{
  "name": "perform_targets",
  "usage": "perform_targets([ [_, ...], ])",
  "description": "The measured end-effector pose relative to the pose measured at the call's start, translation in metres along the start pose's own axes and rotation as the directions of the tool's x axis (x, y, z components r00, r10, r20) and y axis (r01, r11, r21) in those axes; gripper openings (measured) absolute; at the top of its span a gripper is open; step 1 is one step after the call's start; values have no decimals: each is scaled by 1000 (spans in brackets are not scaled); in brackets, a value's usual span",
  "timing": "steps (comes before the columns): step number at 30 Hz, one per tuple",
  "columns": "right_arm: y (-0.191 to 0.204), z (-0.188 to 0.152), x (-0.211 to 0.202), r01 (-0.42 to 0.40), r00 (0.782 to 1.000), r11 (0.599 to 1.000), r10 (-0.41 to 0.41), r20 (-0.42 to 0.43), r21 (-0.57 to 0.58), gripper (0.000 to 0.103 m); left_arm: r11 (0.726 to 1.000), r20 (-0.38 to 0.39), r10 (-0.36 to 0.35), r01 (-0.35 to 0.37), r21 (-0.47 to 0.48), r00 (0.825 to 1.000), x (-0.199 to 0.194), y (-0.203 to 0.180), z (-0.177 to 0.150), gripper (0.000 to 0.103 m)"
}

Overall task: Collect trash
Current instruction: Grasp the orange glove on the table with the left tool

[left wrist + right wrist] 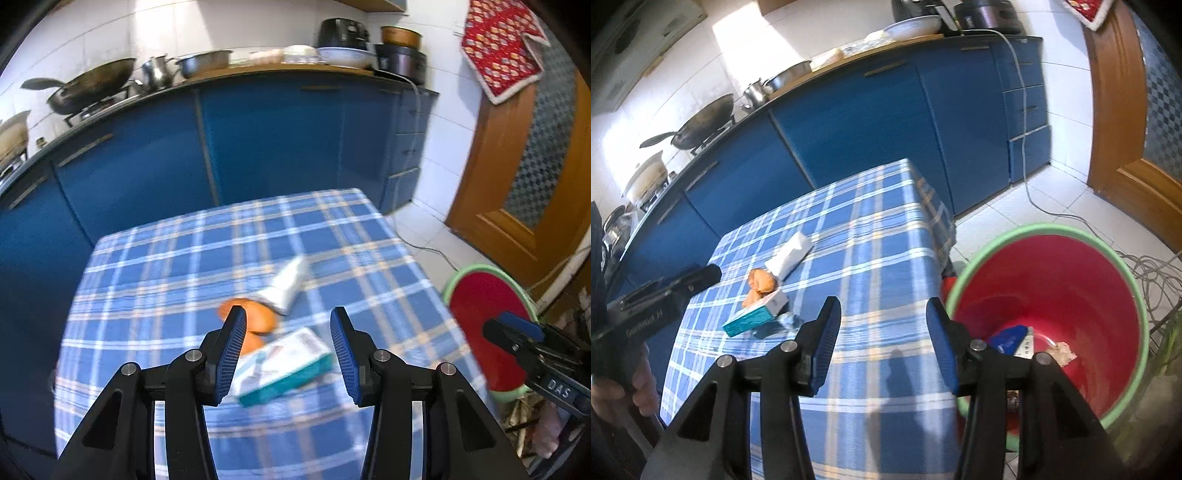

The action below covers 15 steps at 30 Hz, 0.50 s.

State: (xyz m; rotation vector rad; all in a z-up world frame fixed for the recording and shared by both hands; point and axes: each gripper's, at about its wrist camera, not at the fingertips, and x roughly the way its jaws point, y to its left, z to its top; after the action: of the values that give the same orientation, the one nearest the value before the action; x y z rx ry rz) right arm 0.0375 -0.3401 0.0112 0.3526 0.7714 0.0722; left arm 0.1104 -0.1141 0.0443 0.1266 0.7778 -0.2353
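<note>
On the blue plaid tablecloth (177, 258) lie a teal-and-white box (284, 365), orange peel (255, 317) and a white carton (290, 282), close together. My left gripper (288, 325) hovers open above the box, and its pads touch nothing. In the right wrist view the same box (753, 319), peel (761, 282) and carton (792, 253) sit left of my right gripper (882, 317). That gripper is open and empty over the table's right edge. Beside the table a red bucket (1052, 280) with a green rim holds a blue packet (1008, 338) and crumpled paper (1063, 350).
Blue kitchen cabinets (258, 140) run behind the table, with a wok (88, 86) and pots on the counter. A wooden door (517, 184) stands at the right. Cables (1145, 273) trail across the tiled floor by the bucket. A hand (620, 395) holds the left gripper (665, 299).
</note>
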Motion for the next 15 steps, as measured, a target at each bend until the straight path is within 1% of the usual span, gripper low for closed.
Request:
perform_targets([
  [4,20,3,10,-14,1000,1000,14,-11,-21,57,999,-1,44,-44,-7,999,5,23,4,49],
  [7,35,6,20,-23,1000,999,22,-22,-34,57,998,-14,59,-59,-21,998,13,39,6,49],
  [9,44,7,25,-28,999,999,27,-30,-43,58,998,-25,59,-60,-31,998,19,47,6,49],
  [11,55,8,33,-33,999,998,30,-41,-54,60,998,-35,53,-54,-43,998,25,53,4,49],
  [15,67,7,47,-37,998,997,34,-59,-62,61,998,-61,19,-23,-65,998,43,60,1,49],
])
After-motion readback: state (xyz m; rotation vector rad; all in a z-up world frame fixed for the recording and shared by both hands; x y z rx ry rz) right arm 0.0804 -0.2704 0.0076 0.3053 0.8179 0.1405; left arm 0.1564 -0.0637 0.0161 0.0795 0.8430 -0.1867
